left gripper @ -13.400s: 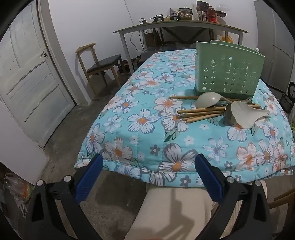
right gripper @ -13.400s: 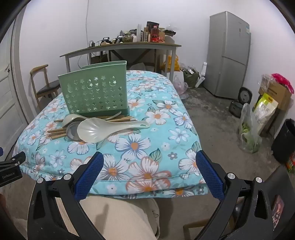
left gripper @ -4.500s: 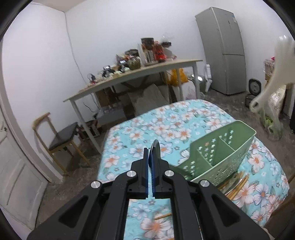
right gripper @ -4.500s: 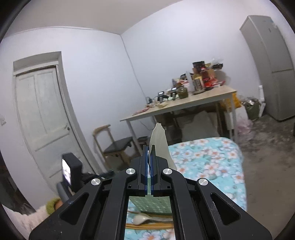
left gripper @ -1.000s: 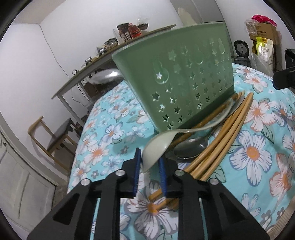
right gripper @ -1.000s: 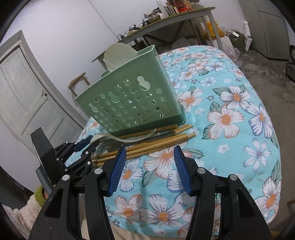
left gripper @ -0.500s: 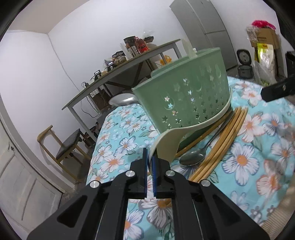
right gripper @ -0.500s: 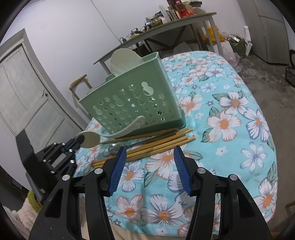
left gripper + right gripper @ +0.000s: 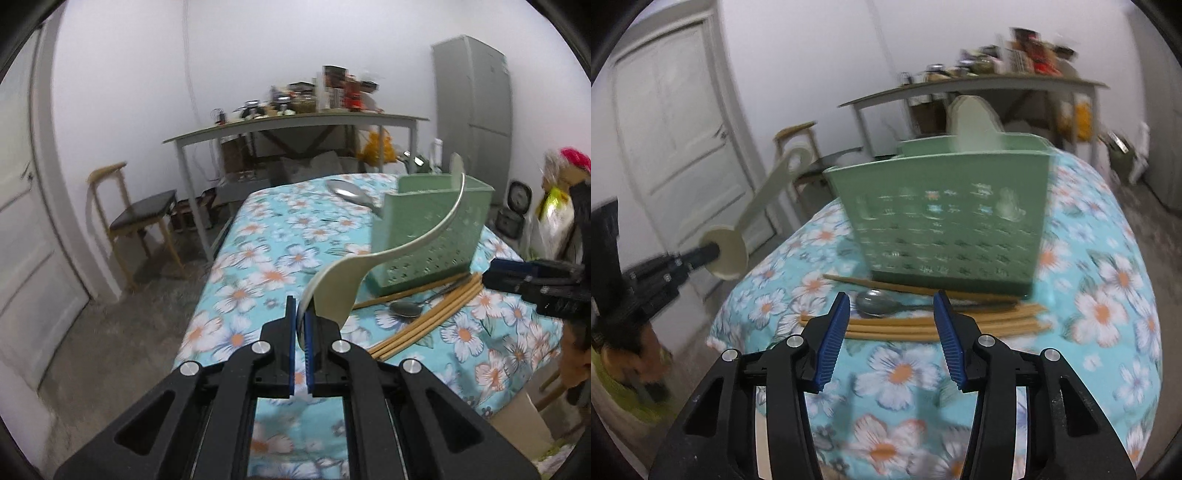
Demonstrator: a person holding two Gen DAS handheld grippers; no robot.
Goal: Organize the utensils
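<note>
Cream spoon [image 9: 343, 280] lifted clear of flowered blanket [image 9: 266, 258], bowl pinched in left gripper [image 9: 302, 325]. Green basket [image 9: 945, 218], chopsticks [image 9: 923, 325] and metal spoon [image 9: 879, 297] on blanket; right gripper [image 9: 890, 325] fingers wide, empty. Behind: long table [image 9: 295, 122], chair [image 9: 136, 214], door [image 9: 683, 147], fridge [image 9: 472, 110].

The right wrist view was smeared by motion: the cut-outs in the green caddy [image 9: 945, 218] ran into streaks, and the clutter on the far bench [image 9: 979, 88] could not be told apart. The caddy's walls hid most of the pale utensil [image 9: 971, 122] standing inside. In the left wrist view the right hand-held gripper [image 9: 539, 277] was cut off by the frame's edge.
</note>
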